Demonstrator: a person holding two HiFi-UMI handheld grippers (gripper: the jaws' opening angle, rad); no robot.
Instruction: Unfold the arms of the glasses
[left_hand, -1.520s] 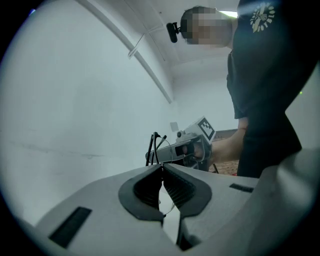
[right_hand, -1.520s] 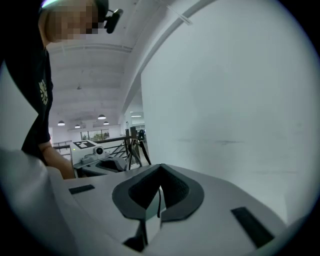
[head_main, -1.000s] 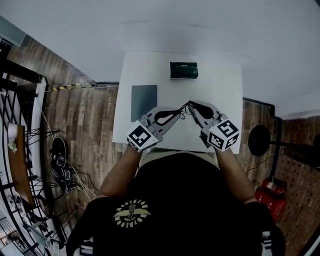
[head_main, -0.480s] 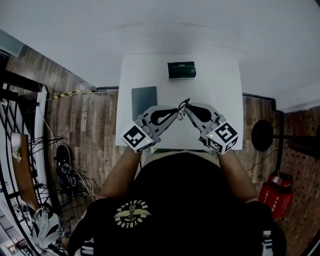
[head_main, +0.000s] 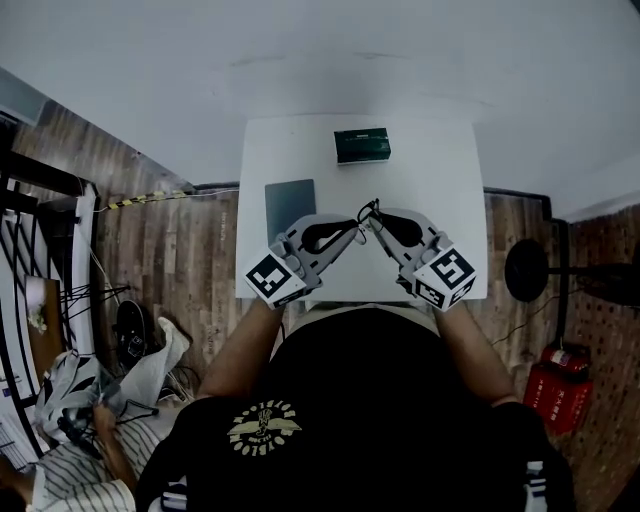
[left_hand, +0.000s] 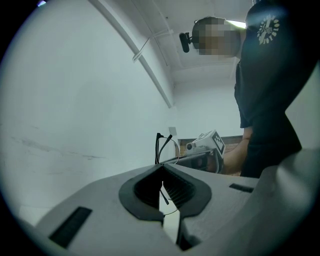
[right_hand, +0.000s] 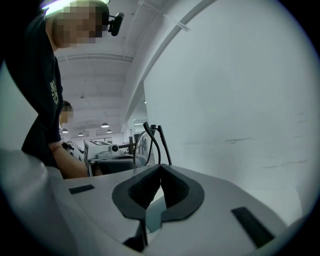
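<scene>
While left tool (left_hand: 162, 168) and right tool (right_hand: 160, 165) pinch, glasses (right_hand: 143, 148) stand upright.

This looks like an open lab hall: a white table (head_main: 440, 170) on a wood-plank floor (head_main: 190, 260), a loose cable (head_main: 140, 198), and rows of ceiling lamps (right_hand: 105, 125).

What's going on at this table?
A person holds a gripper in each hand. The left gripper and right gripper are both shut on the glasses, held between them over the white table. The arms seem not yet unfolded. A dark box and grey pad lie untouched.
</scene>
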